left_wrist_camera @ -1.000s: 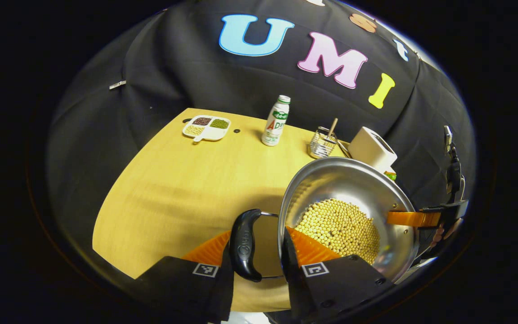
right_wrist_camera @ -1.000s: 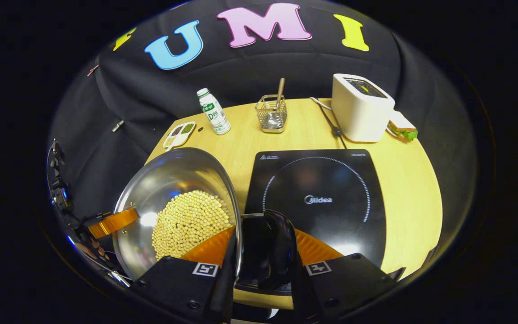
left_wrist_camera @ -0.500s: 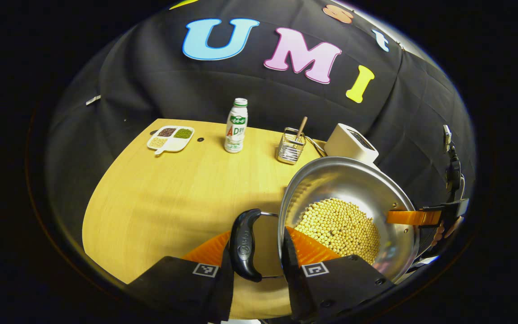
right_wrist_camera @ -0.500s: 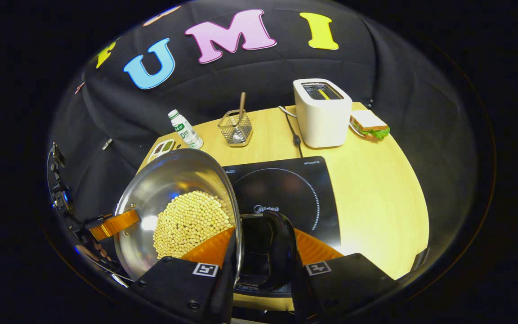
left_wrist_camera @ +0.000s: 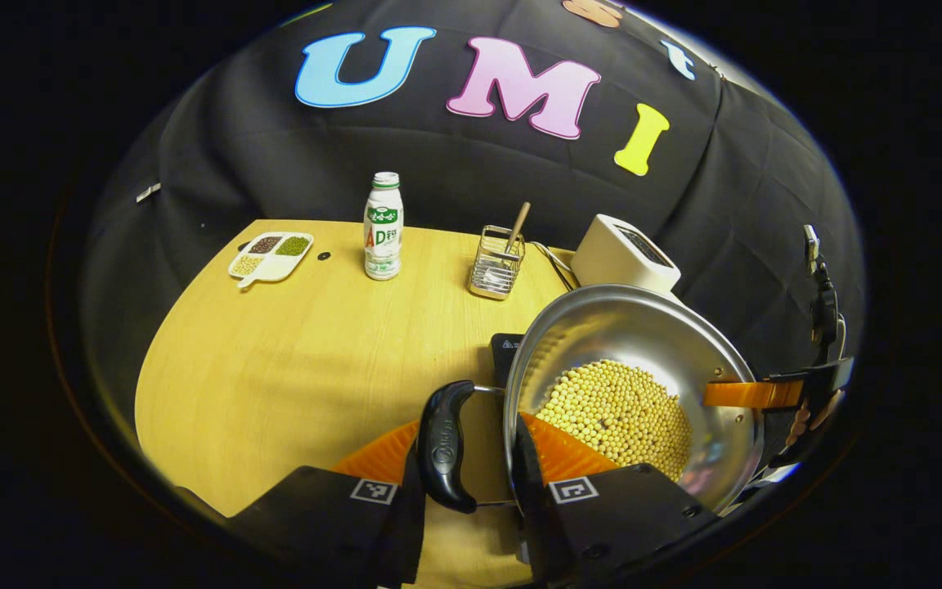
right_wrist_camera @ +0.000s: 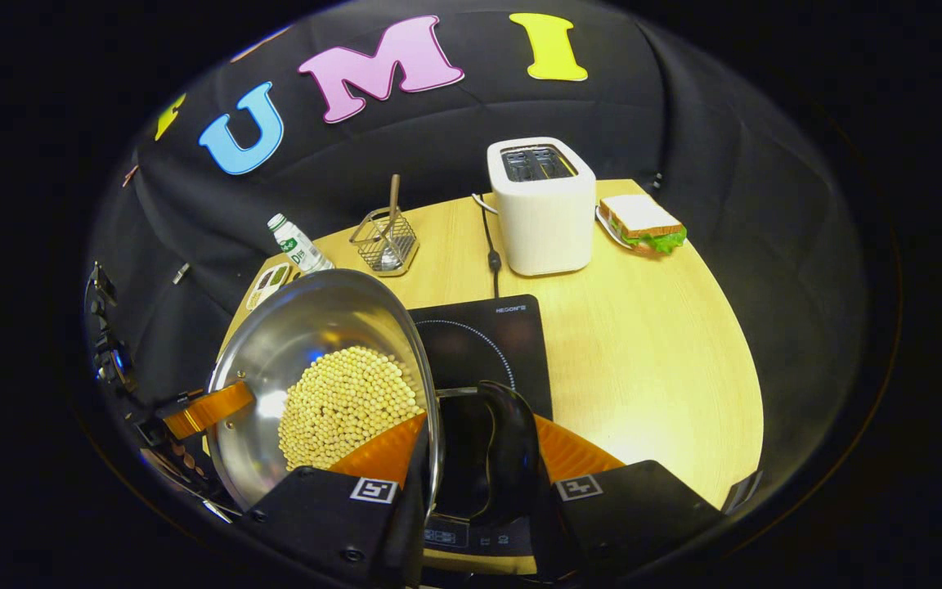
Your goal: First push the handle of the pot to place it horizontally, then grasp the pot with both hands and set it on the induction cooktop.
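A steel pot [left_wrist_camera: 643, 343] with soybeans in it hangs between both grippers above the table. In the left gripper view my left gripper [left_wrist_camera: 471, 458] is shut on the pot's black side handle [left_wrist_camera: 441, 446], one orange finger reaching inside the rim. In the right gripper view my right gripper [right_wrist_camera: 471, 458] is shut on the opposite black handle [right_wrist_camera: 508, 442], with the pot [right_wrist_camera: 307, 335] to its left. The black induction cooktop [right_wrist_camera: 491, 339] lies below, partly hidden by the pot; its corner [left_wrist_camera: 505, 345] peeks out by the rim. Each view shows the other gripper's orange finger [left_wrist_camera: 753, 395] [right_wrist_camera: 209, 406] at the far rim.
On the wooden table [left_wrist_camera: 275, 368] stand a milk bottle [left_wrist_camera: 383, 227], a wire basket with a stick [left_wrist_camera: 497, 262], a divided dish of beans [left_wrist_camera: 271, 255] and a white toaster [right_wrist_camera: 542, 209] with its cord. A sandwich [right_wrist_camera: 641, 222] lies right of the toaster.
Both grippers have carried the pot to the right, over the cooktop's left part. More of the cooktop is hidden behind the pot. The grips on the handles are unchanged.
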{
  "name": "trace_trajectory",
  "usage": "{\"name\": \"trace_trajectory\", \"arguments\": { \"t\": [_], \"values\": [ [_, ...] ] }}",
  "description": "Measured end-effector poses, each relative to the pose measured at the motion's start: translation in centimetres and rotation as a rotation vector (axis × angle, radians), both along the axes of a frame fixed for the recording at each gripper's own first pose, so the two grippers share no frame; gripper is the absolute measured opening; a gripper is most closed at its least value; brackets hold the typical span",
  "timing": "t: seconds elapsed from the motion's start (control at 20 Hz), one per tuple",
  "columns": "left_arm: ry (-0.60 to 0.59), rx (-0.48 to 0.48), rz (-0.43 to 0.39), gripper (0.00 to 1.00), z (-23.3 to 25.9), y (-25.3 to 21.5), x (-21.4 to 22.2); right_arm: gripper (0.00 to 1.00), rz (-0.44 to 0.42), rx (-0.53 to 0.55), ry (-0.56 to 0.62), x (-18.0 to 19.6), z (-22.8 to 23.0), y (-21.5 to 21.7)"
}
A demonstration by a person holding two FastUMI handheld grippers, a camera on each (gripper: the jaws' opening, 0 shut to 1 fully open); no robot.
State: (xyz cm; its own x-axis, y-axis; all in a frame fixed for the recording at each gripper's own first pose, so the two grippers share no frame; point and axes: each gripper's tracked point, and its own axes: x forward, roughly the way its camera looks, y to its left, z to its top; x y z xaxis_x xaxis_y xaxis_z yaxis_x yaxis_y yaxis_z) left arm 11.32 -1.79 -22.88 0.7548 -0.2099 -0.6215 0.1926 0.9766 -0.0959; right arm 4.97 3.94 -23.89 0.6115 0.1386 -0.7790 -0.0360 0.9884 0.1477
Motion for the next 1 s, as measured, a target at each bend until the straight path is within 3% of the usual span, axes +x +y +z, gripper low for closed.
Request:
{"name": "trace_trajectory", "arguments": {
  "t": [0.45,1.0],
  "values": [
    [-0.010,0.012,0.043,0.53,-2.1,-3.4,2.0,0.55,0.018,0.022,0.020,3.2,-2.4,-3.3],
    [-0.039,-0.012,0.073,0.53,-4.9,-3.7,4.1,0.56,0.026,0.011,0.039,5.0,-5.4,-4.2]
  ]
}}
